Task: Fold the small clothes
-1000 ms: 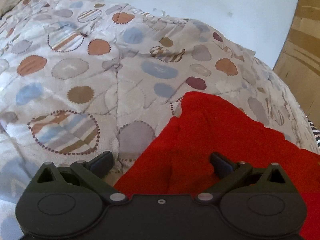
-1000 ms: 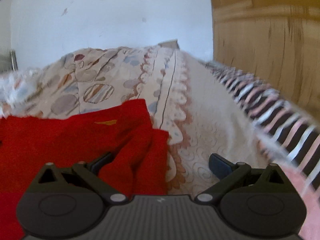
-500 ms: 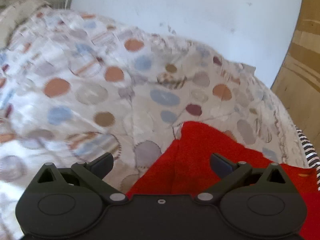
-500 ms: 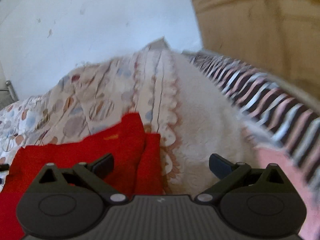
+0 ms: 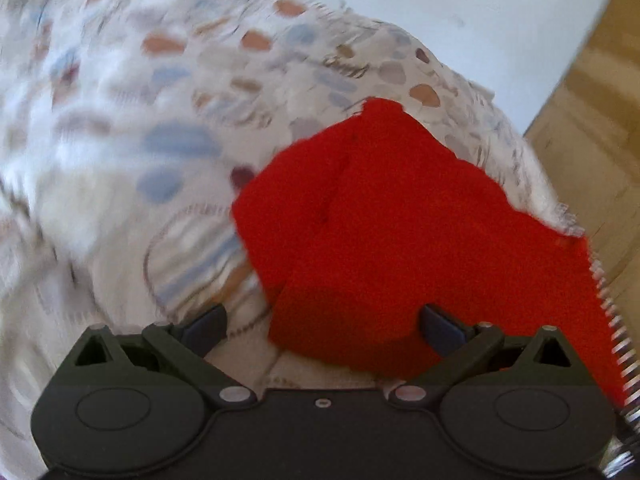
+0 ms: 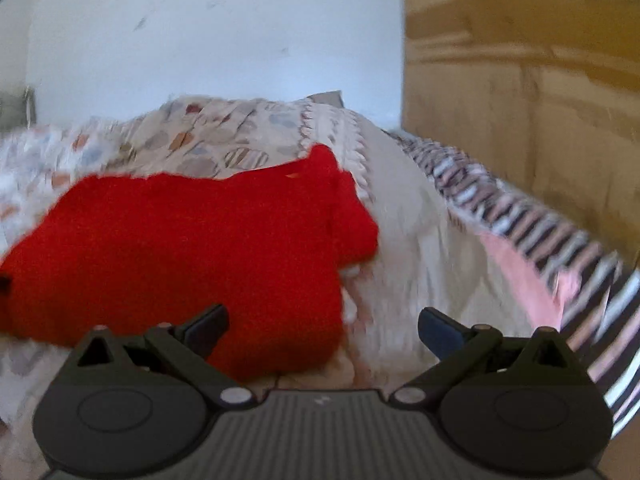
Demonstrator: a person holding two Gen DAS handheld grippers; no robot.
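Both claws hover low over the bed point(image 5: 120, 168), jaws spread wide and holding nothing: the left claw point(image 5: 322, 326) above the near left edge of the red garment point(image 5: 400, 220), the right claw point(image 6: 322, 326) above its near right corner point(image 6: 200, 248)

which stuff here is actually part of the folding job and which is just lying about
Part of the job:
red garment, lying on the bed
left gripper, open, holding nothing
right gripper, open, holding nothing

Just lying about:
spotted quilt under the garment
striped cloth along the bed edge
wooden panel
white wall
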